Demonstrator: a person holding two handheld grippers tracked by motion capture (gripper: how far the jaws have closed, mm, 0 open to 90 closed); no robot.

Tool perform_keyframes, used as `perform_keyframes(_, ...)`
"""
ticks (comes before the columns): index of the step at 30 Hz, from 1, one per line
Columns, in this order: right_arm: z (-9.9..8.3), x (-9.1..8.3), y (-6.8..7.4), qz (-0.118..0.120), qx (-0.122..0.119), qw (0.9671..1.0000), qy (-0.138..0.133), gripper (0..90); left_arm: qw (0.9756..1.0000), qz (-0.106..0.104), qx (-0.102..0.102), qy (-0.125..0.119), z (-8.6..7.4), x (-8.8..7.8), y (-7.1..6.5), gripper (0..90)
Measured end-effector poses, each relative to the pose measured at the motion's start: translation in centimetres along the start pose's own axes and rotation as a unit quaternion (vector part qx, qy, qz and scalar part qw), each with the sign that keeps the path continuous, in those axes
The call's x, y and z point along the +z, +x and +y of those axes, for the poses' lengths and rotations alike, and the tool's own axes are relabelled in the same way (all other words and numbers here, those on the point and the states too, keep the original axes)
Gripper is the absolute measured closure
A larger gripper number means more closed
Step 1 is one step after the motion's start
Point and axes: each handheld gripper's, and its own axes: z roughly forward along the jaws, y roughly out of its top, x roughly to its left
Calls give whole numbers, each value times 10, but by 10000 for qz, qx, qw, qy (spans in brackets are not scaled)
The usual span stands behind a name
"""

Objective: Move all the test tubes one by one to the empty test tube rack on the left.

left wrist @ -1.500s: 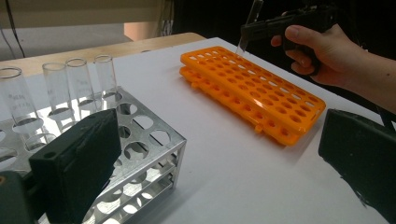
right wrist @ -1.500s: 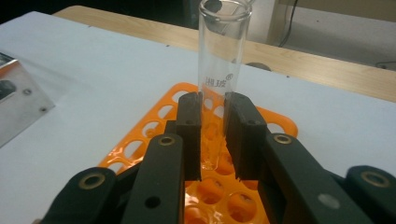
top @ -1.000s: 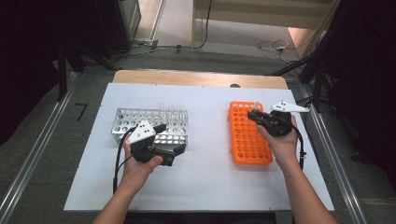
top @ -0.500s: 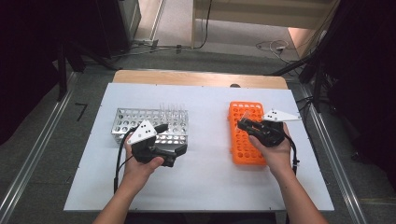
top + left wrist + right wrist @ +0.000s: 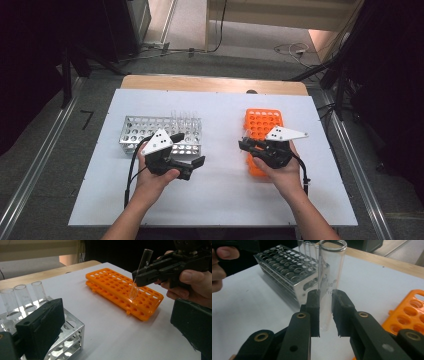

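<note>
The only writing stands on the glass tube [image 5: 329, 282], in faint white print just above the black pads; it looks like the figure "10" with some letters over it, but the print is too blurred to read for sure; the racks carry no readable label.

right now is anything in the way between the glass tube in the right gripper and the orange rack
Nothing visible. The right gripper holds the glass tube upright, its lower end just above the orange rack; the holes beneath look empty.
</note>
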Motion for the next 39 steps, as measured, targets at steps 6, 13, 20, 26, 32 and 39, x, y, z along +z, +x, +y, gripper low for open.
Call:
perform_keyframes(6, 3, 3, 12, 276, 29, 9996, -21, 743, 10000, -33, 24, -16, 2, 1, -4, 0)
perform_keyframes(13, 5, 7, 26, 473, -77, 9989, -5, 744, 9999, -144, 43, -49, 6, 4, -10, 0)
perform_keyframes(20, 3, 15, 39, 687, -108, 9975, 108, 744, 9995, -318, 33, -36, 8, 8, -16, 40)
perform_keyframes(26, 0, 23, 49, 762, -233, 9966, 224, 744, 9995, -315, 55, 10, 10, 12, -22, 103)
perform_keyframes(32, -1, 27, 57, 829, -324, 9956, 287, 744, 9994, -296, 137, 91, 11, 17, -31, 219)
perform_keyframes(39, -1, 30, 64, 877, -422, 9947, 318, 744, 9991, -299, 221, 180, 10, 22, -37, 434)
